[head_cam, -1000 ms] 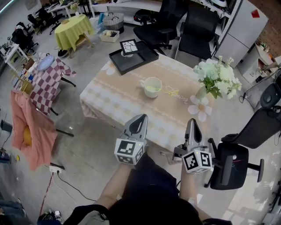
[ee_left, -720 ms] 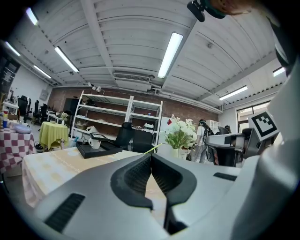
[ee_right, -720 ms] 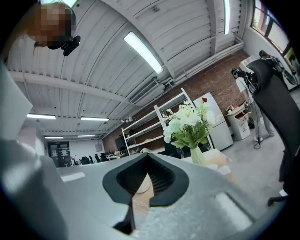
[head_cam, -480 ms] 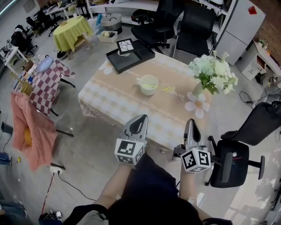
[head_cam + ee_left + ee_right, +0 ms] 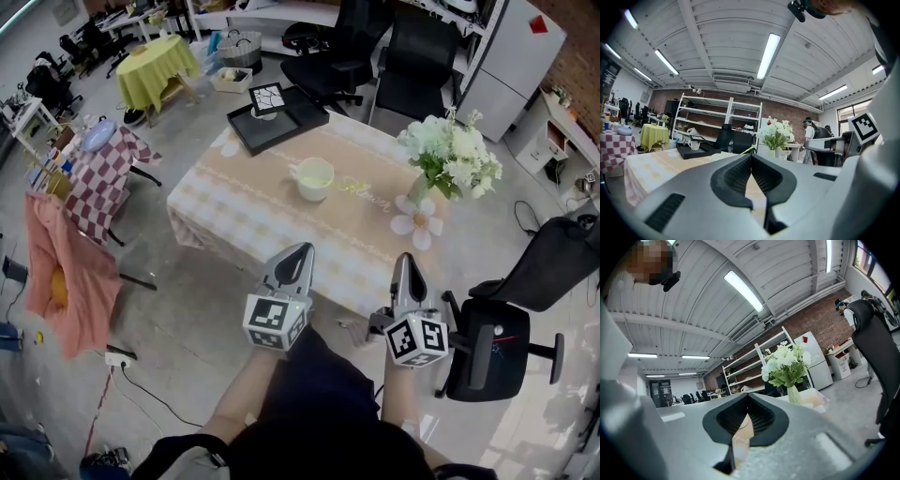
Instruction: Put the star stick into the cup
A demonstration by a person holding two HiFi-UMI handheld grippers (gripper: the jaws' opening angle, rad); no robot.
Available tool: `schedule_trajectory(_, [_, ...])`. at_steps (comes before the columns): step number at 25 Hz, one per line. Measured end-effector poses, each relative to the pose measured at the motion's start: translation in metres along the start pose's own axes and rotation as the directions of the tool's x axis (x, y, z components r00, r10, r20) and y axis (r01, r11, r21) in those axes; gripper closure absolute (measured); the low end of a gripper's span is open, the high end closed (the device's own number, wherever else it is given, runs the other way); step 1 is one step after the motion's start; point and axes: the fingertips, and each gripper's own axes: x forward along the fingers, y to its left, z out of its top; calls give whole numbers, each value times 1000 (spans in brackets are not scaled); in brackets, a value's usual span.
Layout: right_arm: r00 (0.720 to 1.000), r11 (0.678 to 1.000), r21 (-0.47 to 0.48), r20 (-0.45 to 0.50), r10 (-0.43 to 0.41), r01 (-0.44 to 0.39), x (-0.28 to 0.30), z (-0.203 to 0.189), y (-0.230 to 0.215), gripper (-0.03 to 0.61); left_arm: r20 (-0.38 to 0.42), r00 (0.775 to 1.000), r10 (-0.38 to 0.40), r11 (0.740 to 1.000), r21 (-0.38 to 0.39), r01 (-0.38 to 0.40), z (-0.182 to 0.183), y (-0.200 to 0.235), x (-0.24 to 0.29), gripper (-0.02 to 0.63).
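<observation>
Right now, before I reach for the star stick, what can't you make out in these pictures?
- star stick: in the head view, seemingly the thin yellowish streak right of the cup; too small to confirm.
- cup's contents: head view, too small.
- cup in the left gripper view: hidden behind the shut left gripper.
- table in the right gripper view: mostly hidden by the shut right gripper.

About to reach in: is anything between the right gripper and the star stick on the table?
Nothing visible. Only bare tablecloth lies between the right gripper and the star stick, which lies beside the cup. The white flower on the cloth lies just right of that path.
</observation>
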Motion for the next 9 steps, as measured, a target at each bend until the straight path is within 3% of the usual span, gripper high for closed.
schedule_trajectory(9, [1000,1000,-3,11,-4,4,-15,5,-3,575,11,1000,-5,1000,0,5,4,-12,-8,603])
